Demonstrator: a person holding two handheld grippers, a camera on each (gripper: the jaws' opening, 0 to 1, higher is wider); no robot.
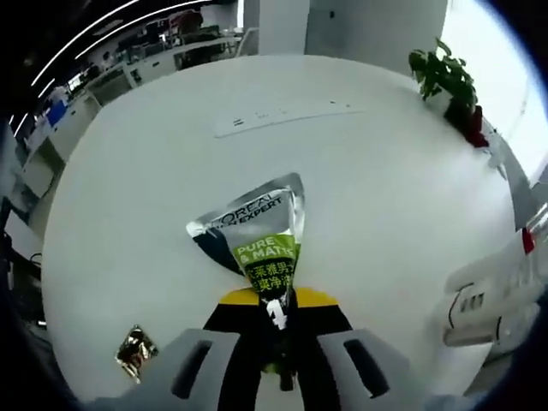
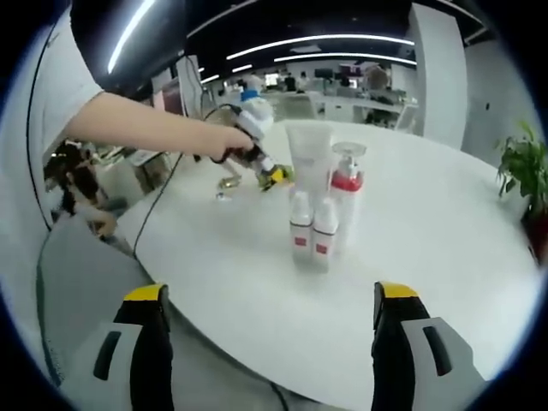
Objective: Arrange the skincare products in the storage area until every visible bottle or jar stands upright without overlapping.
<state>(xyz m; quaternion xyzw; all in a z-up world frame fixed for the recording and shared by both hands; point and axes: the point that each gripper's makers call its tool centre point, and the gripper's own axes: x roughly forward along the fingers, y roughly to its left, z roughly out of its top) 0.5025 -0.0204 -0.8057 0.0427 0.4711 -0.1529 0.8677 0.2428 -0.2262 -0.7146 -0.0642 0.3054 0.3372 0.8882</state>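
My left gripper (image 1: pixel 278 301) is shut on a silver tube (image 1: pixel 257 227) with a green "Pure & Matte" label, its flat crimped end pointing away from me over the white round table (image 1: pixel 360 197). In the right gripper view a person's hand holds that left gripper (image 2: pixel 274 176) beside a pale tube (image 2: pixel 308 154) with its wide end up. In front of the tube stand two small white bottles with red labels (image 2: pixel 301 227) and a pump bottle with a red collar (image 2: pixel 347 184), all upright and close together. My right gripper (image 2: pixel 270 295) is open and empty, short of the table's near edge.
A small gold sachet (image 1: pixel 135 349) lies on the table to the lower left of the left jaws. White bottles (image 1: pixel 492 295) show at the right edge of the left gripper view. A potted plant (image 1: pixel 445 75) stands at the table's far rim.
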